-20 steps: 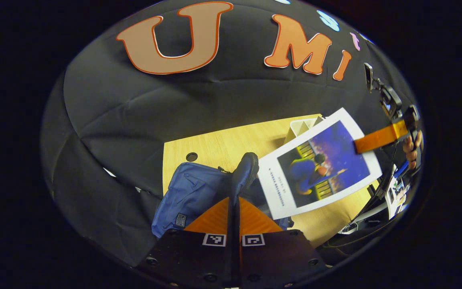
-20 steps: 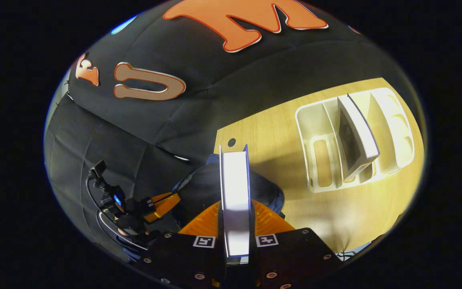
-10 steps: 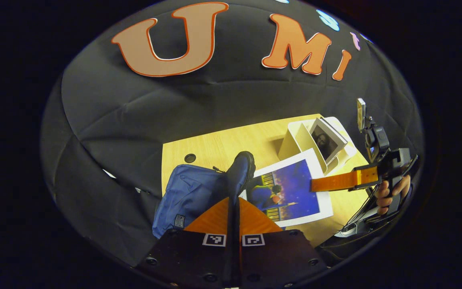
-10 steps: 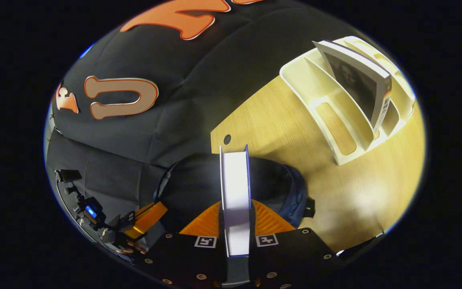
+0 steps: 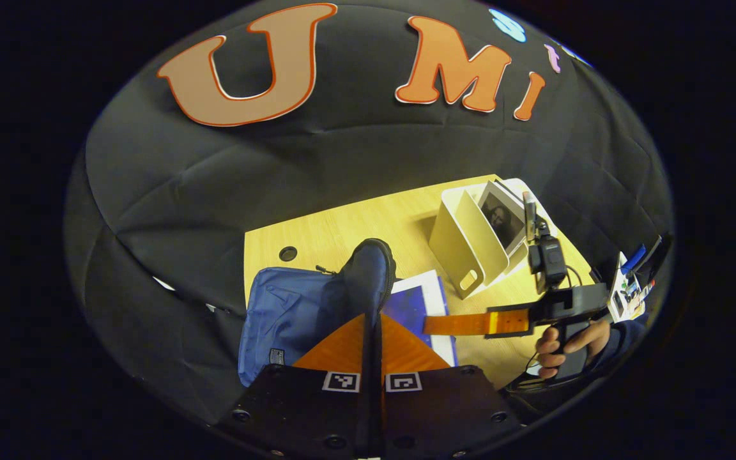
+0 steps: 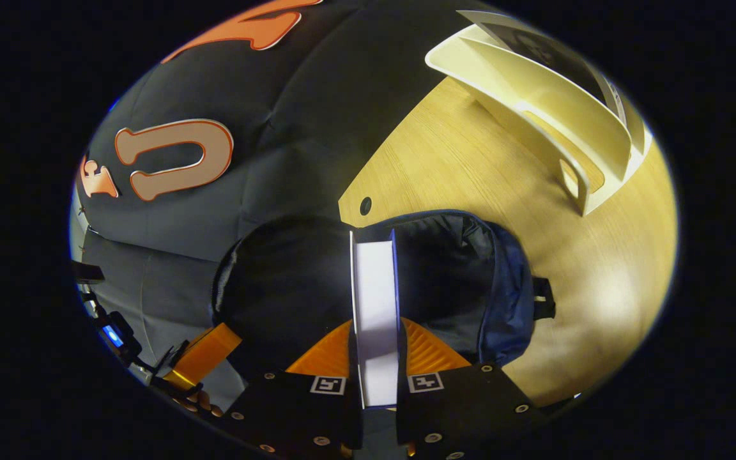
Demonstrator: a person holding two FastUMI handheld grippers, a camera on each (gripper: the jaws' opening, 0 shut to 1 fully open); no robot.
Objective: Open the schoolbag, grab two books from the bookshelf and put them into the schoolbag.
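The blue schoolbag (image 5: 278, 313) lies on the wooden table (image 5: 368, 223), and my left gripper (image 5: 372, 316) is shut on its raised opening edge (image 5: 368, 275). In the right gripper view the bag's dark inside (image 6: 451, 268) gapes open. My right gripper (image 6: 375, 322) is shut on a white-paged book (image 6: 374, 287), held edge-on with its far end inside the opening. From the left gripper view that book's blue cover (image 5: 416, 300) slants into the bag, held by the right gripper (image 5: 432, 324). A second book (image 5: 502, 217) stands in the white bookshelf (image 5: 464, 243).
The bookshelf (image 6: 553, 108) stands to the right of the bag, with the second book (image 6: 553, 54) leaning in a far slot. A person's hand (image 5: 566, 348) holds the right gripper. The left gripper (image 6: 205, 351) shows at lower left. A round hole (image 5: 288, 253) sits near the table's back corner.
My right gripper has brought the book down and leftwards from above the table into the bag's opening. The left gripper keeps its hold on the bag's edge.
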